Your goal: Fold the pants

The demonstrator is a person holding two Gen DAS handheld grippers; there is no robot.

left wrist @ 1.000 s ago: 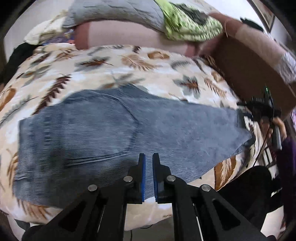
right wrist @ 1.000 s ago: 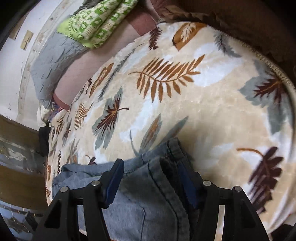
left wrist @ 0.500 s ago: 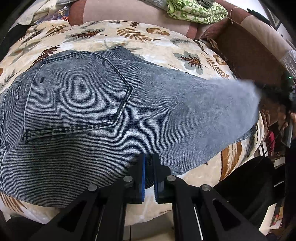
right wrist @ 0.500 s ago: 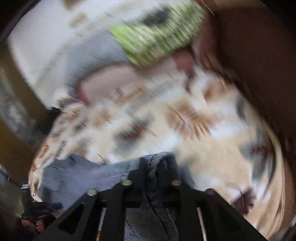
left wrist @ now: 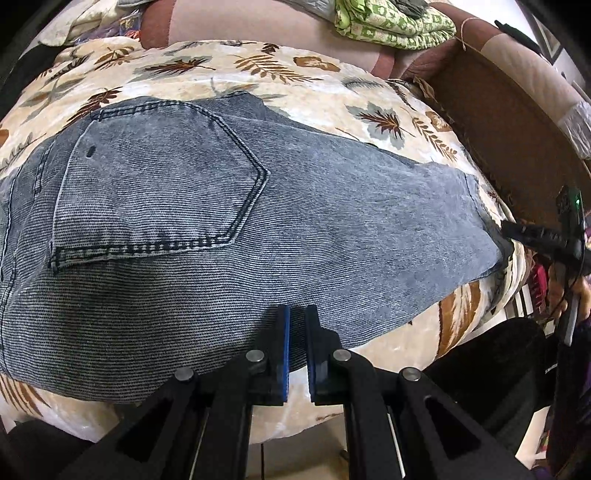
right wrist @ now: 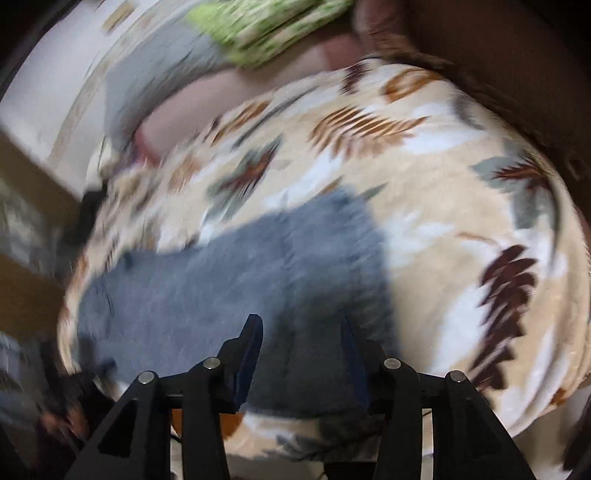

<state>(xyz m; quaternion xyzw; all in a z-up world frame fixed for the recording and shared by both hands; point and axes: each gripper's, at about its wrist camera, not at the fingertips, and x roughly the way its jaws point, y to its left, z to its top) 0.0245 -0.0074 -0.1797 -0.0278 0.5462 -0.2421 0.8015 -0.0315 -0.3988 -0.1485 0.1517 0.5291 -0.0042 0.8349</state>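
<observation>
Grey-blue jeans (left wrist: 229,229) lie spread flat on a leaf-patterned blanket (left wrist: 295,77), back pocket (left wrist: 159,184) facing up. My left gripper (left wrist: 297,332) is shut at the near long edge of the jeans, with a thin strip of denim showing between its blue pads. In the blurred right wrist view, my right gripper (right wrist: 301,325) hangs over the end of the jeans (right wrist: 236,295). Its jaws are opening, with denim below them and neither pad pressing on it. The right gripper (left wrist: 517,230) also shows in the left wrist view at the jeans' right end.
A brown sofa arm (left wrist: 509,122) borders the blanket on the right. Green patterned cloth (left wrist: 395,22) and a pinkish cushion (left wrist: 251,26) lie along the back. The blanket's front edge drops to the floor below my left gripper. A hand (left wrist: 561,291) holds the right gripper.
The right gripper held a bunched end of the jeans half a second ago; now its jaws stand apart and the denim lies flat. The left gripper sank slightly and stayed shut.
</observation>
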